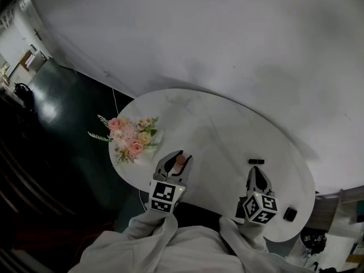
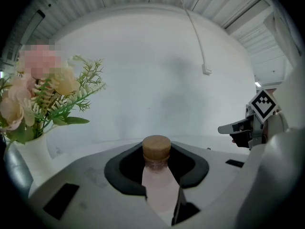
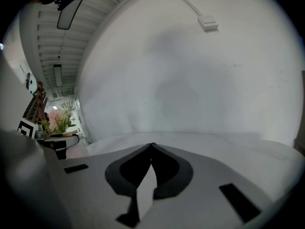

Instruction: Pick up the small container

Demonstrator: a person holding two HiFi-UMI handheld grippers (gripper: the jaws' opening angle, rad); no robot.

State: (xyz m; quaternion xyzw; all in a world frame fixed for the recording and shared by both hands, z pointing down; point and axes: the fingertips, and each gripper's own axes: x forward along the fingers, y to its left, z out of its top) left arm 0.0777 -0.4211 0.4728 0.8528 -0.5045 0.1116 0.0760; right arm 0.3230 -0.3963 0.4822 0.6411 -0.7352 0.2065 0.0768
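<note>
Small container (image 2: 157, 182) with a cork top is pinched in the left hand-held gripper (image 2: 157, 149) near the front edge of the round white counter (image 1: 222, 124); the right hand-held gripper (image 3: 151, 146) is pressed together, empty. At the left edge stand flowers (image 1: 133, 138); the middle lies open.

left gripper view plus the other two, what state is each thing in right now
left gripper, shut on the small container
small container, cork on, held
right gripper, shut, nothing in it
flower vase, upright on the table
</note>
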